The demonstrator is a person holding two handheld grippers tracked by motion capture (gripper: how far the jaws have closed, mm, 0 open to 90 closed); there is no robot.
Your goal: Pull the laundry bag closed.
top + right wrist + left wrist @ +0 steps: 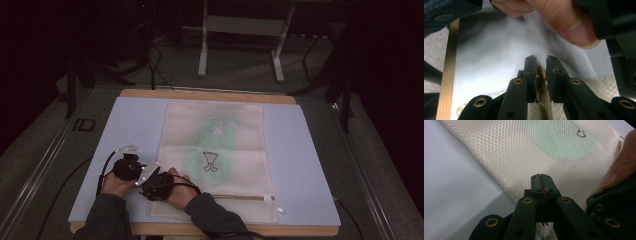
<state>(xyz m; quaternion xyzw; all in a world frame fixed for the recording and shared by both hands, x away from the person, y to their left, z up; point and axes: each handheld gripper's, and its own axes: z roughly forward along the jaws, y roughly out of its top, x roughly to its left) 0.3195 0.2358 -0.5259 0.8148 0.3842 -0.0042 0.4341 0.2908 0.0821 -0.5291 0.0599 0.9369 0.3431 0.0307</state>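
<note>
Mesh bag (pixel 215 150): cream net, flat on the pale blue surface (pixel 300 165), long axis running 12 to 6 o'clock in the high view. Green item inside, blurred through the mesh, with a small dark outline mark (pixel 210 162) over it. Zip band along the 6 o'clock edge; white pull tab (pixel 280 210) at the 5 o'clock corner.

Left gripper (pixel 131 161): at the bag's 7 o'clock corner, just off its left edge, held in the left hand (pixel 114 184). In the left gripper view its jaws meet tip to tip, pinching mesh at the bag's edge (pixel 541 195).

Right gripper (pixel 152 182): touching side by side with the left, over the bag's 7 o'clock corner, held in the right hand (pixel 177 190). In the right gripper view its jaws stand a narrow gap apart, with the tan zip band (pixel 541 75) between them; whether the pads press it cannot be told.

Wooden edge (pixel 207 95): borders the surface at 12 o'clock.
</note>
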